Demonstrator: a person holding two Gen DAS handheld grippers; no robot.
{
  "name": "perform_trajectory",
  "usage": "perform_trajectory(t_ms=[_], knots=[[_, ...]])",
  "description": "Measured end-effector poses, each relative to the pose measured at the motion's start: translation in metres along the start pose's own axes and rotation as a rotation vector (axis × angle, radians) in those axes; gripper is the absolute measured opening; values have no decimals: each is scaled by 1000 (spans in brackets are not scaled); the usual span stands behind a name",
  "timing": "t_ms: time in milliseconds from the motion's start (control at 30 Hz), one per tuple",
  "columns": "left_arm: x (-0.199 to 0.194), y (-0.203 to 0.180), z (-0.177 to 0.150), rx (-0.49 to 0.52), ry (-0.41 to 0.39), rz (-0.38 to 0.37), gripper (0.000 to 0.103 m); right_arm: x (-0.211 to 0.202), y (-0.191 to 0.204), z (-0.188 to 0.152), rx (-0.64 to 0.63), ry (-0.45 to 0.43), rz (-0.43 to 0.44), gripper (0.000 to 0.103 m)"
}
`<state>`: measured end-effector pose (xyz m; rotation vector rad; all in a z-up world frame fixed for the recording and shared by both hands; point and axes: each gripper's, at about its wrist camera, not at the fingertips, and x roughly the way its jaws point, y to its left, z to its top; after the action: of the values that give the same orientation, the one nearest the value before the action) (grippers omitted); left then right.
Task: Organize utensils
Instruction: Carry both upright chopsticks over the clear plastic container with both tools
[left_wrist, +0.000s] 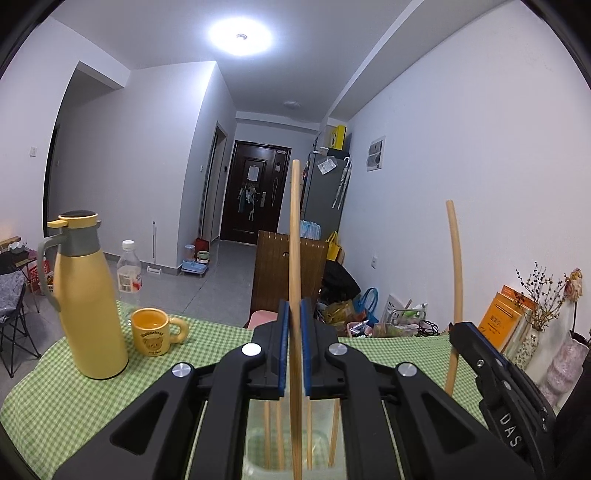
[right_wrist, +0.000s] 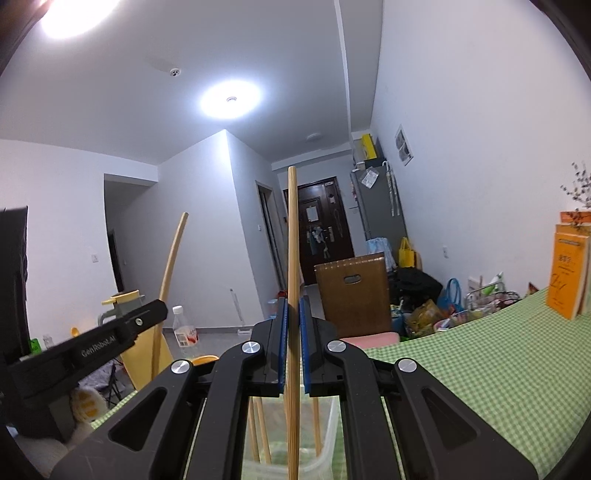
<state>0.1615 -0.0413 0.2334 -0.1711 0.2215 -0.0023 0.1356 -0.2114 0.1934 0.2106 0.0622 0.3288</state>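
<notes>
Green checked tablecloth (left_wrist: 55, 398) is being worked over, with a hallway behind.

One upright chopstick (left_wrist: 294, 236) is being pinched by the left gripper (left_wrist: 294, 347), another chopstick (right_wrist: 291, 258) by the right gripper (right_wrist: 291, 347), above a clear container (right_wrist: 325, 435) holding more chopsticks.

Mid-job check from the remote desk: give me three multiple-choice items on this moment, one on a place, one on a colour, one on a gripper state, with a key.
1. Where does the mug stand?
A. beside the yellow jug on the checked cloth
B. on the floor
C. on the wooden chair

2. What colour are the left gripper pads?
A. red
B. blue
C. white

3. What is the right gripper doing?
A. hanging open and empty
B. clamping a spoon
C. shut on a wooden chopstick

Key: 1 A, the mug sits next to the jug on the cloth. 2 B, blue strips line both jaws. 3 C, the stick stands upright, pinched between the pads.
</notes>
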Motion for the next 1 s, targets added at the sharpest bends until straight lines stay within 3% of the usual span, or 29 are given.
perform_trajectory(t_ms=[467,800,1000], knots=[[72,9,-30,-12,46,-3,4,54,-19,-30,28,86,37,6],[80,14,-37,-3,28,0,4,65,-19,-11,39,38,40,6],[88,12,-41,6,42,12,4,78,-9,-18,8,65,15,6]])
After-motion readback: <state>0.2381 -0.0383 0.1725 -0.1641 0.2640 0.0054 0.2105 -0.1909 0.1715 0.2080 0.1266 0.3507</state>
